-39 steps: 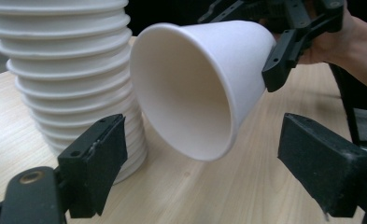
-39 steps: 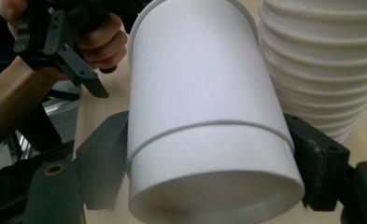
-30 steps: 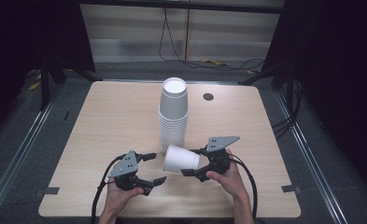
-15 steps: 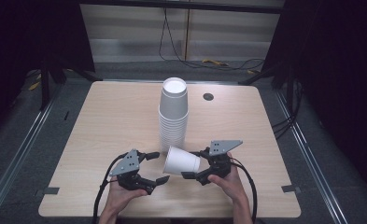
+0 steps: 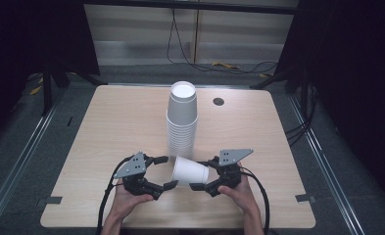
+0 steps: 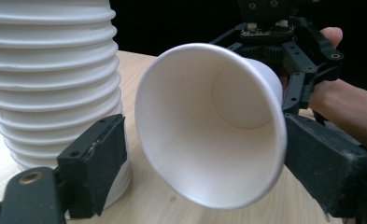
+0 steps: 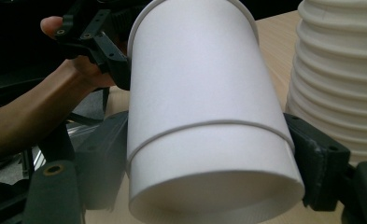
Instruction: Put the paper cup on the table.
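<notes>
Paper cup (image 5: 190, 171) held sideways just in front of the cup stack (image 5: 182, 120), base pinched between closed jaws of right gripper (image 5: 203, 178), mouth toward left gripper (image 5: 166, 172). Left jaws spread wide, flanking the rim, holding nothing. Risks: thin wall crushed by a firm squeeze on the rim; nearby stack knocked over by a swinging jaw. Cup base and right pad contact hidden; possible second nested cup indistinguishable.
</notes>
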Available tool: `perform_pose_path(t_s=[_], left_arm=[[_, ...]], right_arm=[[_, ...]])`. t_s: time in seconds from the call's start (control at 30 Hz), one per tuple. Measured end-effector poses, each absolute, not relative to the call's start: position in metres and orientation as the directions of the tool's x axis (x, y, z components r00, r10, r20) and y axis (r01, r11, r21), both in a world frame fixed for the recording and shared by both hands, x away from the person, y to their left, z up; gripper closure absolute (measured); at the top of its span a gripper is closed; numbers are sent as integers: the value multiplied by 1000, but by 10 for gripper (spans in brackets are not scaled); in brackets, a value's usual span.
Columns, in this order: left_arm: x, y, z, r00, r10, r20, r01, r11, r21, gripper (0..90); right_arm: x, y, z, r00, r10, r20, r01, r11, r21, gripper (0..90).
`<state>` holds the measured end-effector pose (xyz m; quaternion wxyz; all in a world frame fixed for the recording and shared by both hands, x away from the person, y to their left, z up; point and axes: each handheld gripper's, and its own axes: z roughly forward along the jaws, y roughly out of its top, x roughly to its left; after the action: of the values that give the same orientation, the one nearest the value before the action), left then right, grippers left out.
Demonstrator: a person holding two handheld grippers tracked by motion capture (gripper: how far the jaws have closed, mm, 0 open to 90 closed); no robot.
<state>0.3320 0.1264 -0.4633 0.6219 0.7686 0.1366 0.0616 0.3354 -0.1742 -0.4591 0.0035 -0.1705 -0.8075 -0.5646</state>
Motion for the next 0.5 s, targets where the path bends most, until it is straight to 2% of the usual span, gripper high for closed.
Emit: perform_pose_path(t_s=[0.1,0.23,0.5], left_arm=[[333,125,-465,960,271,-70,127,-201,971,131],[334,121,-467,957,278,-85,142,-190,972,43],[338,117,-466,969,236,-79,121,-171,978,0]], right_arm=[[335,-174,-459,-945,261,197,273,297,915,233],[335,-173,-459,-950,244,195,264,295,918,233],[333,-171,-458,-957,224,186,247,288,925,233]])
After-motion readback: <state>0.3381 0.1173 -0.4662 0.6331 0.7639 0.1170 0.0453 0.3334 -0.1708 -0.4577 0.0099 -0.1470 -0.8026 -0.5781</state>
